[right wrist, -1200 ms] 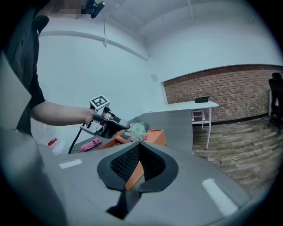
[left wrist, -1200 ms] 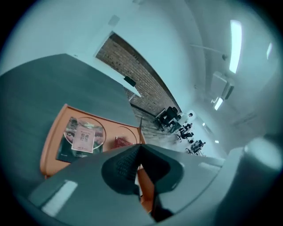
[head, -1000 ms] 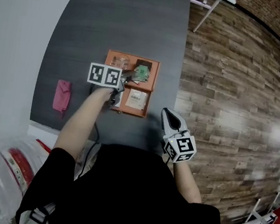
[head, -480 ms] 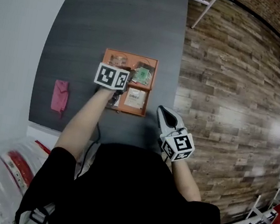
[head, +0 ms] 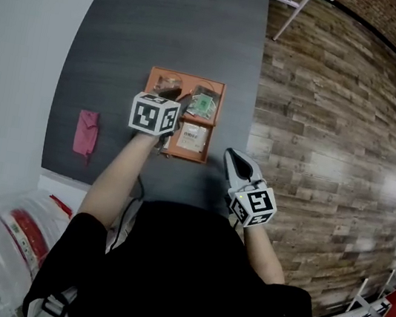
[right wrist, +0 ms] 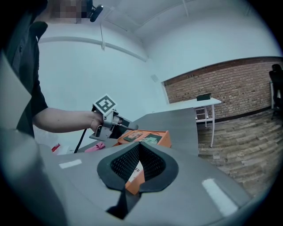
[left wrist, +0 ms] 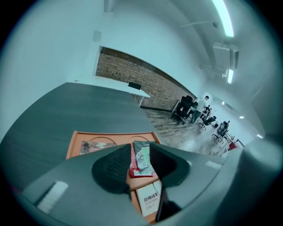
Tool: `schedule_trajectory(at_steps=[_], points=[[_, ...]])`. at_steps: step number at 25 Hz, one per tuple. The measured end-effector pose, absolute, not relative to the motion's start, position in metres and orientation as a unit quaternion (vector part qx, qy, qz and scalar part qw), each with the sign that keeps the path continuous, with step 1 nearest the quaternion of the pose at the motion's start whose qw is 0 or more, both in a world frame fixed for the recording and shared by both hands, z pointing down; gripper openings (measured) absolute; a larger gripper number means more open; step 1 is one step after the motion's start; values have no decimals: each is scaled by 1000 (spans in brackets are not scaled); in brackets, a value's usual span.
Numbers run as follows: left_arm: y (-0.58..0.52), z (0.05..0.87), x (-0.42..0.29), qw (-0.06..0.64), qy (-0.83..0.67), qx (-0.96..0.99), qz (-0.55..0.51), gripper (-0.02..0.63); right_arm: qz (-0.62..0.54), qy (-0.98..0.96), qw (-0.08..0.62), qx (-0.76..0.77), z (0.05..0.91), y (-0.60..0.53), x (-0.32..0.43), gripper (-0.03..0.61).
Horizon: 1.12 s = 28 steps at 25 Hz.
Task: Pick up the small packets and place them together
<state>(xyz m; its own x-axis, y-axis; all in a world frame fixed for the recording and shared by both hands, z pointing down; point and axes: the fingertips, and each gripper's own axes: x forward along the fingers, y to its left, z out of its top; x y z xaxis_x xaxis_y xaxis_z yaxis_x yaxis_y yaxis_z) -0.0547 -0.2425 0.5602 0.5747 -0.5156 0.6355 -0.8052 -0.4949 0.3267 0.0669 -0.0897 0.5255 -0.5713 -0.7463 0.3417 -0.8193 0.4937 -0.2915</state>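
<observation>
So, the left gripper (left wrist: pixel 140 152) hangs over the orange tray (left wrist: pixel 73 142). Its jaws are opening, and the pads are clear of the green-and-red packet (left wrist: pixel 143 158) seen in the gap. That one lies flat in the tray's far right compartment. A white packet (left wrist: pixel 150 202) sits nearer, and a third packet (left wrist: pixel 95 145) is far left. They look like thin, light, crinkly sachets, probably slippery, so I'd pinch an edge or corner. The right gripper (right wrist: pixel 139 146) waits at the dark table's (head: pixel 168 21) near edge, tips pressed together, empty.
</observation>
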Motion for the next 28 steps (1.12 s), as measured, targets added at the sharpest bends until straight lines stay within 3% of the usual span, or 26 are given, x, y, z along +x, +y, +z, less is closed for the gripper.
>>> schedule_trajectory(at_steps=[5, 15, 21, 28], points=[[-202, 526, -55, 285, -360, 876, 147, 95, 206, -865, 86, 449, 522, -92, 67, 2], [-148, 593, -54, 318, -301, 859, 265, 92, 198, -870, 82, 444, 517, -95, 68, 2], [-149, 638, -52, 341, -305, 818, 349, 117, 201, -865, 79, 453, 518, -93, 76, 2], [-161, 661, -49, 375, -312, 786, 380, 193, 209, -858, 78, 463, 523, -88, 81, 2]])
